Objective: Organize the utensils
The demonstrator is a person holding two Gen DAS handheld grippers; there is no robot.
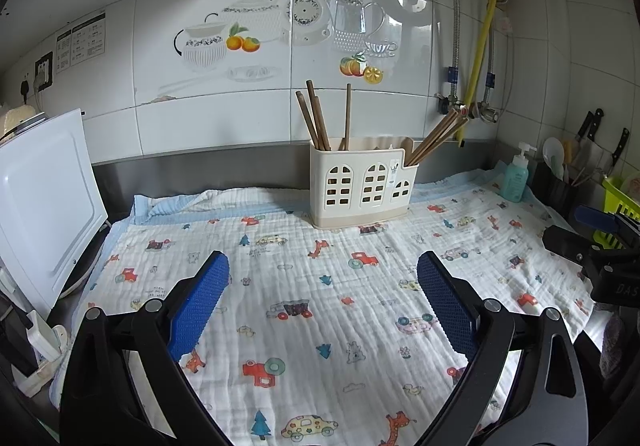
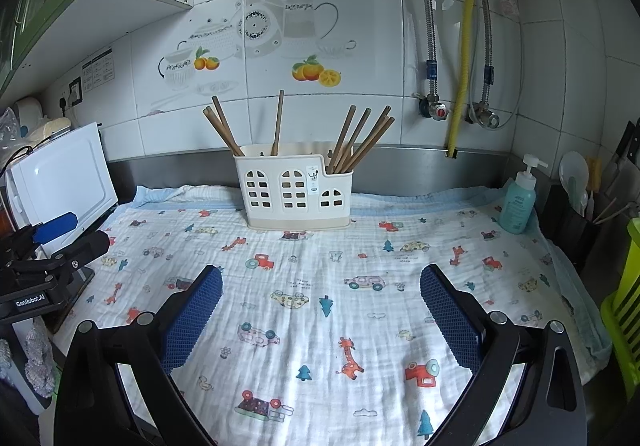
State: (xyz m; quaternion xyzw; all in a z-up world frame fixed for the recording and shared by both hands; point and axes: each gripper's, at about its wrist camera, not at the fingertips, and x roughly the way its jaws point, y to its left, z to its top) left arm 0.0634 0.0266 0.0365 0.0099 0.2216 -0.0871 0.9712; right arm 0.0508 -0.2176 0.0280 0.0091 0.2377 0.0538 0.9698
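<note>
A cream utensil holder (image 1: 362,186) (image 2: 294,190) with window cut-outs stands at the back of a patterned cloth (image 1: 320,286) (image 2: 320,306). Brown wooden chopsticks (image 1: 316,118) (image 2: 226,130) lean in its left compartment, one stands in the middle, and several (image 1: 438,136) (image 2: 360,138) lean right in the low right compartment. My left gripper (image 1: 323,272) is open and empty above the cloth, well short of the holder. My right gripper (image 2: 321,284) is open and empty likewise. Each gripper shows at the edge of the other's view (image 1: 592,242) (image 2: 48,246).
A white board (image 1: 44,206) (image 2: 64,174) leans at the left. A teal soap bottle (image 1: 516,178) (image 2: 518,202), a dark holder with spoons and knives (image 1: 560,182) (image 2: 576,222) and a green rack (image 2: 624,306) stand at the right. Pipes and a tiled wall (image 2: 464,46) are behind.
</note>
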